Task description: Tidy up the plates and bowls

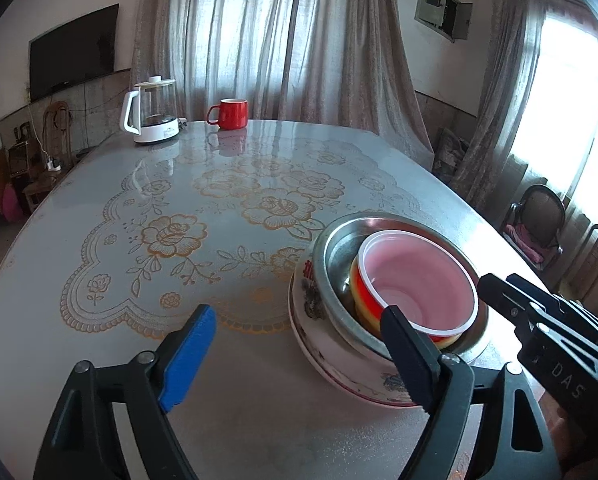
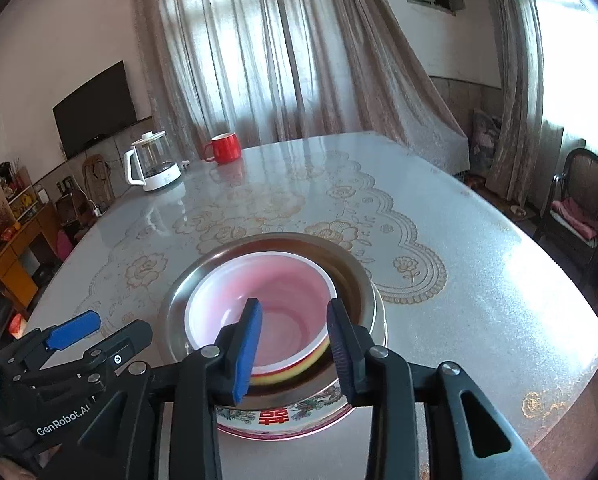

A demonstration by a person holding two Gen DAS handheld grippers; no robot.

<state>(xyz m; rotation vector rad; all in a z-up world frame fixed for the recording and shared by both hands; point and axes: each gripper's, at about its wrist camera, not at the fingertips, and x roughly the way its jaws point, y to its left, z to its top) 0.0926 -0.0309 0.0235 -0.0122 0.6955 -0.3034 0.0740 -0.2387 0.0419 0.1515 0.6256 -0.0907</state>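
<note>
A stack stands near the table's front: a red and yellow plastic bowl (image 1: pixel 419 280) with a pink inside sits in a metal bowl (image 1: pixel 335 256), which sits in a white flowered ceramic bowl (image 1: pixel 339 344) on a plate (image 1: pixel 359 390). The stack shows in the right wrist view too: plastic bowl (image 2: pixel 271 300), metal bowl (image 2: pixel 355 268), ceramic bowl (image 2: pixel 283 416). My left gripper (image 1: pixel 299 360) is open and empty, its right finger in front of the stack. My right gripper (image 2: pixel 295 348) is open, its fingers straddling the plastic bowl's near rim without pinching it.
A glass kettle (image 1: pixel 151 110) and a red mug (image 1: pixel 229 113) stand at the table's far edge. The table (image 1: pixel 139 240) has a glossy flowered cover. Chairs (image 2: pixel 579 200) stand to the right by the window.
</note>
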